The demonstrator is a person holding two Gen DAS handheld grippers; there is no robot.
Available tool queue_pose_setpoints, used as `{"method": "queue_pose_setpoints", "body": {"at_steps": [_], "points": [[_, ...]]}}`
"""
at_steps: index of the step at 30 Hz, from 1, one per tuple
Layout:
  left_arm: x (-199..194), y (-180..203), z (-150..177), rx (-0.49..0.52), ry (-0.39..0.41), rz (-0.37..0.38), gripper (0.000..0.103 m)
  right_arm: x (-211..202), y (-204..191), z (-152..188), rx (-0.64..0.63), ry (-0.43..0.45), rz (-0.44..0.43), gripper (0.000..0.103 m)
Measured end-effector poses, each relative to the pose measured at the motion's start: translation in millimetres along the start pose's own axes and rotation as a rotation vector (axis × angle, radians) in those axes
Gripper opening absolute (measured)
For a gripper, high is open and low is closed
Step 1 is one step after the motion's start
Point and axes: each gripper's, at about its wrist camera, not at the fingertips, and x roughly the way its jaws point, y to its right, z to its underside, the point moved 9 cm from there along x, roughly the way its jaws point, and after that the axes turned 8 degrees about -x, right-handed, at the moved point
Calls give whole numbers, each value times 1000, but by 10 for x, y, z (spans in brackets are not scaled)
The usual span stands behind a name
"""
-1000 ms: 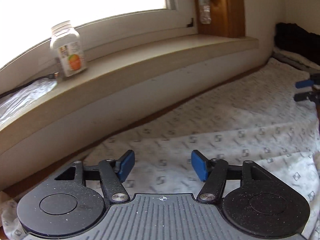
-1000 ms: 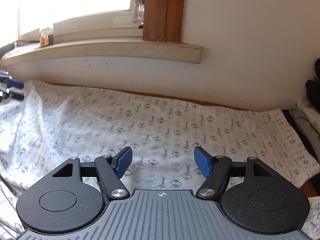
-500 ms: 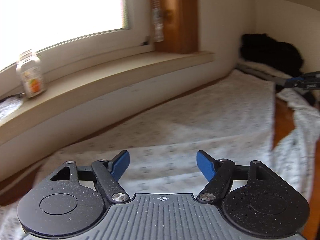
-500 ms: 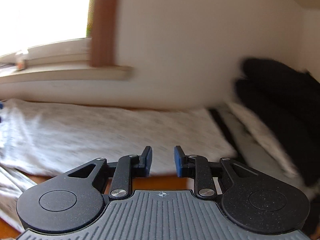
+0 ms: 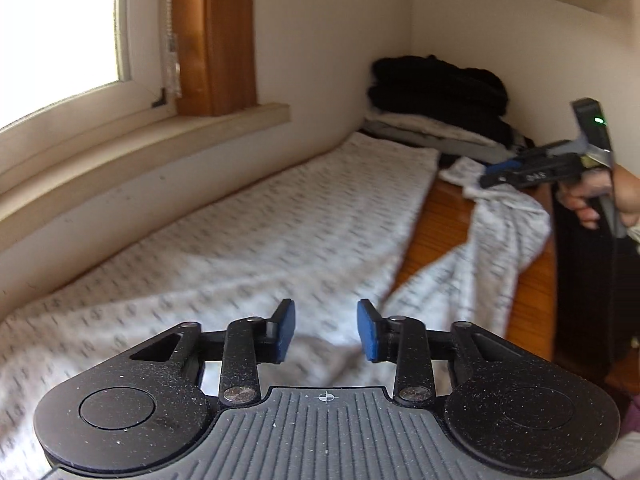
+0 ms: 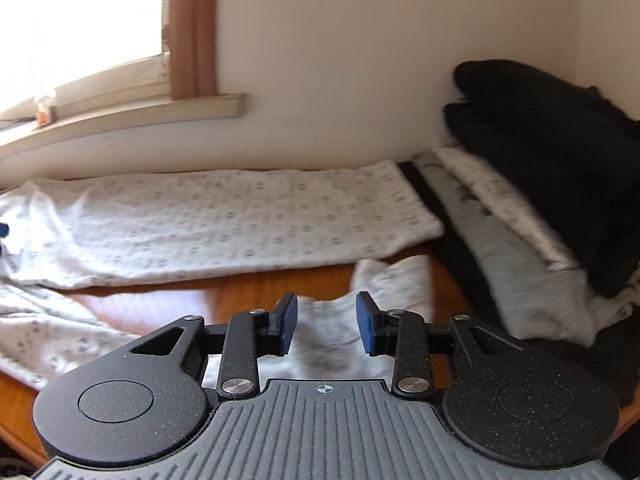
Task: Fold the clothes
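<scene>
Left wrist view: white patterned trousers lie spread on the wooden counter, one leg flat along the wall under the windowsill, the other leg trailing loose and rumpled toward the right gripper. Left gripper hovers released over the near cloth; right gripper's own view shows it parted around the loose leg's cuff, holding nothing. Folded stack of clothes sits at the far end; judging by the lie, this garment is laid out but not folded.
</scene>
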Motion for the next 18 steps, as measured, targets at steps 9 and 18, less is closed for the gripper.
{"method": "queue_pose_setpoints", "body": {"at_steps": [9, 18], "points": [[66, 177, 239, -1, -35, 46, 48, -19, -47, 104, -19, -42, 5, 5], [47, 257, 226, 1, -17, 86, 56, -1154, 711, 231, 36, 37, 258, 3]]}}
